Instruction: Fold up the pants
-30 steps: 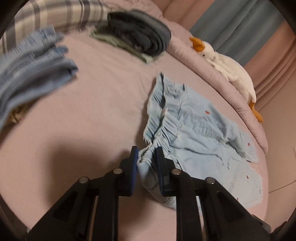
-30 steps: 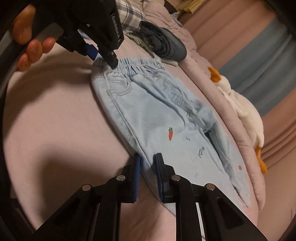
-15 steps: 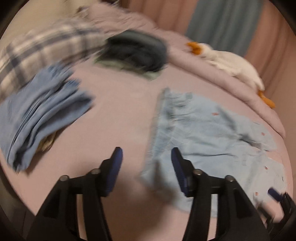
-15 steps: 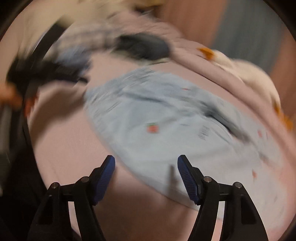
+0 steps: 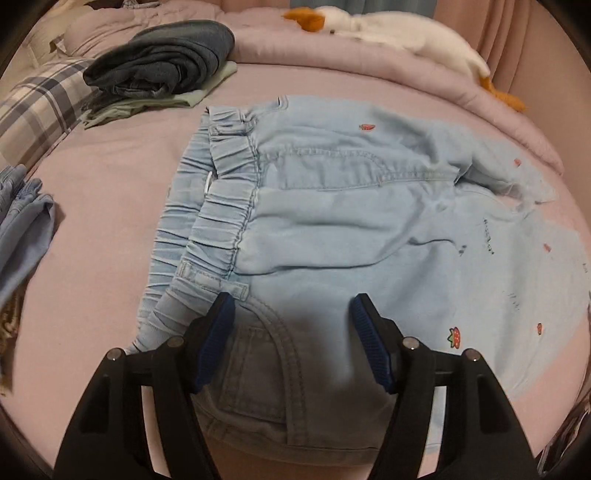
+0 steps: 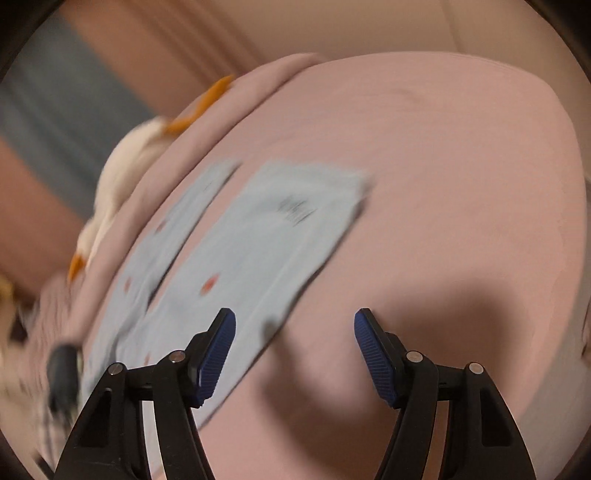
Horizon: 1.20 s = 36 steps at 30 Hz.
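Light blue child's pants (image 5: 332, 221) with small strawberry prints lie spread flat on the pink bed, elastic waistband at the left, legs running right. My left gripper (image 5: 291, 325) is open and empty, hovering just above the near hip pocket by the waistband. In the blurred right wrist view the two pant legs (image 6: 258, 251) lie side by side with their hems toward the far right. My right gripper (image 6: 293, 339) is open and empty, above the bare sheet beside the near leg's edge.
A pile of dark folded clothes (image 5: 162, 62) on a pale green garment sits at the back left. A plaid fabric (image 5: 33, 107) and folded blue jeans (image 5: 22, 229) lie at the left. A white plush duck (image 5: 399, 33) rests on the bed's padded rim; it also shows in the right wrist view (image 6: 122, 177).
Both grippers let go of the pants and opened. The pants now lie flat. The left gripper moved over the hip; the right swung toward the leg ends.
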Motion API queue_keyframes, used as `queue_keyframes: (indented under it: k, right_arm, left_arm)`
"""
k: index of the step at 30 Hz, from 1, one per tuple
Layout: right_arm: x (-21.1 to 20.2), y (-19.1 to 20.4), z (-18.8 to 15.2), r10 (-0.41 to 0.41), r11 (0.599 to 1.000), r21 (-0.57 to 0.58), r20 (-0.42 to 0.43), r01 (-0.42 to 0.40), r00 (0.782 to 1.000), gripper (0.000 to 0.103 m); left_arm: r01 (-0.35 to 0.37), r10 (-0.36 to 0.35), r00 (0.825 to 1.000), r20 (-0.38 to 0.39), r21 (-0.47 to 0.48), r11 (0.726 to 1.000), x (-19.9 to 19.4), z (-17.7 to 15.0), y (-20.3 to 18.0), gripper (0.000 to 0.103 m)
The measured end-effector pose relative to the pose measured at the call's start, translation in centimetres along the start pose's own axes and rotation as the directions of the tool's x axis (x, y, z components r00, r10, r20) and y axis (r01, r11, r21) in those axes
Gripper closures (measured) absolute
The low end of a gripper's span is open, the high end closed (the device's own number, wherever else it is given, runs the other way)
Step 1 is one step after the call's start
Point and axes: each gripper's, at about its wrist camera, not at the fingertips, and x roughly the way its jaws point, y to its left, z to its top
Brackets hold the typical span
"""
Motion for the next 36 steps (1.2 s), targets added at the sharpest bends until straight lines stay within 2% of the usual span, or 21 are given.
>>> queue_keyframes:
  k: [4,5,6,7,8,10,13,16,18,19,21,23,24,25,27,28,30,31,33,34,36]
  right_arm:
    - [3.0,-1.3,3.7,0.007,0.999,0.048,0.046,-0.009,0.999,0.034]
    - [3.5,-1.0,4.2,0.002,0.999,0.038,0.06,-0.004,0.998,0.042]
    - [3.8,-0.8,4.4,0.0,1.0,0.028,0.065,-0.002,0.998,0.056]
    - [4.5,-0.6,4.8,0.0,1.0,0.015,0.055,-0.001,0.998,0.089]
    - [4.9,-0.8,4.9,0.002,1.0,0.011,0.029,-0.002,1.0,0.099]
    - [4.2,-1.3,4.8,0.01,1.0,0.004,0.017,-0.01,1.0,0.1]
    - [0.8,-1.4,4.4,-0.054,0.997,-0.056,0.081,0.059,0.995,0.1]
    - [1.9,-2.2,5.1,-0.152,0.983,-0.089,0.072,0.158,0.986,0.1]
    - [3.3,-2.7,5.4,-0.174,0.98,-0.095,0.016,0.175,0.985,0.1]
    - [3.2,-2.6,5.6,-0.175,0.98,-0.095,0.023,0.176,0.984,0.1]
    - [2.2,-1.3,6.0,-0.23,0.963,-0.129,0.066,0.237,0.971,0.088]
    - [0.2,1.7,5.5,-0.325,0.903,-0.225,0.198,0.366,0.925,0.063]
    - [-0.8,3.8,4.7,-0.34,0.864,-0.289,0.271,0.413,0.9,0.057]
    - [-1.4,5.0,4.1,-0.313,0.853,-0.33,0.295,0.404,0.903,0.054]
    - [-2.1,8.0,2.2,-0.182,0.85,-0.441,0.265,0.287,0.947,0.054]
    - [-1.8,10.1,0.7,-0.104,0.833,-0.519,0.198,0.194,0.975,0.054]
    - [-0.9,12.8,-2.1,-0.025,0.786,-0.614,0.085,0.072,0.996,0.054]
    - [0.0,14.7,-4.3,0.008,0.74,-0.672,-0.01,-0.013,1.0,0.054]
    - [1.2,16.8,-7.5,0.028,0.67,-0.735,-0.117,-0.105,0.993,0.054]
    - [2.2,17.9,-9.8,0.014,0.611,-0.778,-0.175,-0.147,0.984,0.054]
    - [3.7,19.0,-12.9,-0.035,0.528,-0.83,-0.232,-0.179,0.972,0.054]
  left_arm:
    - [-0.018,0.018,1.0,0.002,0.01,1.0,0.3,0.0,-0.1,0.036]
    - [-0.022,0.022,1.0,0.0,0.007,1.0,0.2,0.1,-0.2,0.036]
    - [-0.026,0.026,1.0,-0.002,0.005,1.0,0.3,0.1,-0.3,0.036]
    - [-0.03,0.03,1.0,-0.004,0.004,1.0,0.4,0.2,-0.4,0.036]
    - [-0.032,0.032,0.999,-0.005,0.004,0.999,0.5,0.2,-0.3,0.036]
    - [-0.033,0.033,0.999,-0.005,0.006,0.999,0.6,0.2,-0.1,0.036]
    - [-0.04,0.04,0.999,-0.006,0.014,0.999,0.4,-0.3,-0.3,0.035]
    - [-0.037,0.037,0.999,-0.008,0.012,0.999,0.4,-0.3,-0.3,0.035]
    - [-0.035,0.036,0.999,-0.018,0.023,0.999,0.2,-0.2,-0.3,0.036]
    - [-0.04,0.041,0.999,-0.024,0.031,0.999,-0.2,-0.1,-0.4,0.037]
    - [-0.043,0.043,0.999,0.005,0.049,0.998,-1.2,0.2,-0.7,0.036]
    - [-0.078,0.072,0.995,0.065,0.093,0.993,-2.0,0.5,-1.2,0.028]
    - [-0.089,0.08,0.994,0.079,0.108,0.99,-2.1,0.5,-1.4,0.027]
    - [-0.093,0.084,0.993,0.079,0.122,0.988,-1.8,0.5,-1.4,0.027]
    - [-0.097,0.092,0.995,0.044,0.136,0.986,-0.7,0.3,-1.1,0.027]
    - [-0.12,0.119,0.993,0.019,0.151,0.981,0.1,0.0,-0.8,0.025]
    - [-0.097,0.092,0.995,0.044,0.151,0.984,0.2,-0.6,0.1,0.024]
    - [-0.082,0.076,0.996,0.044,0.146,0.986,0.1,-0.8,0.5,0.024]
    - [-0.069,0.063,0.997,0.045,0.147,0.987,-0.1,-0.9,0.9,0.025]
    - [-0.067,0.06,0.997,0.046,0.149,0.987,-0.2,-0.8,1.1,0.025]
    - [-0.07,0.062,0.997,0.054,0.159,0.985,-0.6,-1.1,1.4,0.024]
